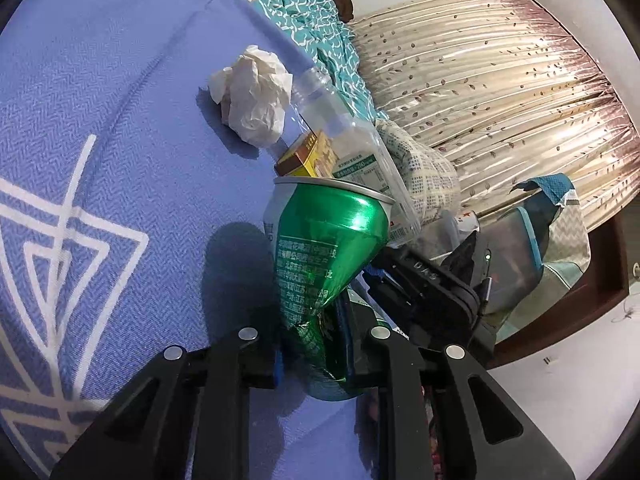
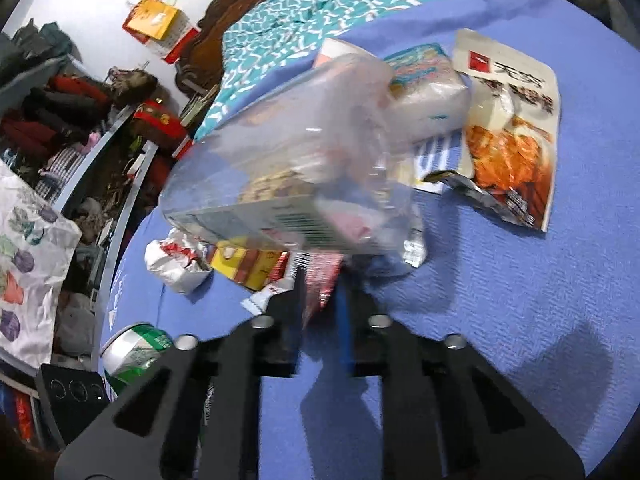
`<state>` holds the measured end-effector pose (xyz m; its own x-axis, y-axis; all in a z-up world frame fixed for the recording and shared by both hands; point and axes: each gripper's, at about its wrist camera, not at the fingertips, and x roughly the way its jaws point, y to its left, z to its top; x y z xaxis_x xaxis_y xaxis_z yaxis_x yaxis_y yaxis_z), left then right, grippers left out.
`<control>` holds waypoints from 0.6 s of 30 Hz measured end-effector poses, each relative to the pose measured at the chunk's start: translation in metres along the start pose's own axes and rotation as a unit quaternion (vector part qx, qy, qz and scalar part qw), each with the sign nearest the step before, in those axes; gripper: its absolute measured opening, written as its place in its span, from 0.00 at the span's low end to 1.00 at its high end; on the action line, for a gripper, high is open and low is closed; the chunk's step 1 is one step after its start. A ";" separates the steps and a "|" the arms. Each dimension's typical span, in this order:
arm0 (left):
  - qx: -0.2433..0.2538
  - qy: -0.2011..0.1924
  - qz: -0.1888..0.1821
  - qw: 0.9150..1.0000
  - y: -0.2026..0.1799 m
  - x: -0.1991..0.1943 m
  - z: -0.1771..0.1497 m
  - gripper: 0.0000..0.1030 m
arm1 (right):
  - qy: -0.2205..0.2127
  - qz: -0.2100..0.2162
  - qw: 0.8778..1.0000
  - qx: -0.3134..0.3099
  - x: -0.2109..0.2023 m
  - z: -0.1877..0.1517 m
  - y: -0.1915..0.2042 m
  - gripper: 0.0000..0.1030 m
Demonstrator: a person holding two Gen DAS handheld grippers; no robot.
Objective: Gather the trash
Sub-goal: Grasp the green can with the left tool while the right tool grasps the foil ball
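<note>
Left hand-held gripper [image 1: 316,344]: crushed green can [image 1: 328,256] pinched at dented waist | right hand-held gripper [image 2: 324,300]: clear plastic bottle [image 2: 288,176] clamped | both judged light, thin-walled, slippery.

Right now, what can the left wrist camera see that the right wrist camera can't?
Only the left wrist view shows the crumpled white tissue on the bed and the flowery curtain, plus the left gripper squeezing the dented green can.

Only the right wrist view shows the orange snack bag, the tissue pack, the cluttered shelves and the right gripper holding the clear plastic bottle.

Both show the blue blanket, the teal quilt, the green can, the clear bottle and a small yellow box.
</note>
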<state>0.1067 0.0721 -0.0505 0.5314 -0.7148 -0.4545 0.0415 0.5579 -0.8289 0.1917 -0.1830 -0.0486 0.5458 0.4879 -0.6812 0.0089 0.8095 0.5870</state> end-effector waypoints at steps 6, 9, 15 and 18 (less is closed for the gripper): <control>0.000 -0.001 0.001 1.000 0.000 0.000 0.000 0.18 | 0.023 0.042 0.999 -0.001 -0.024 -0.027 -0.003 0.08; 0.001 -0.001 0.001 1.000 0.002 0.000 0.001 0.18 | 0.032 0.055 0.998 -0.023 -0.048 -0.052 -0.002 0.08; 0.010 0.000 0.006 1.000 -0.001 -0.002 -0.001 0.18 | 0.003 0.028 0.998 -0.061 -0.106 -0.094 -0.019 0.08; 0.025 -0.003 0.009 1.000 -0.009 -0.005 -0.004 0.17 | -0.025 0.013 0.998 -0.058 -0.134 -0.101 -0.034 0.08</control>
<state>0.1001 0.0683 -0.0422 0.5378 -0.7019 -0.4670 0.0734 0.5908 -0.8035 0.0343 -0.2429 -0.0215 0.5860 0.4939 -0.6424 -0.1016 0.8313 0.5464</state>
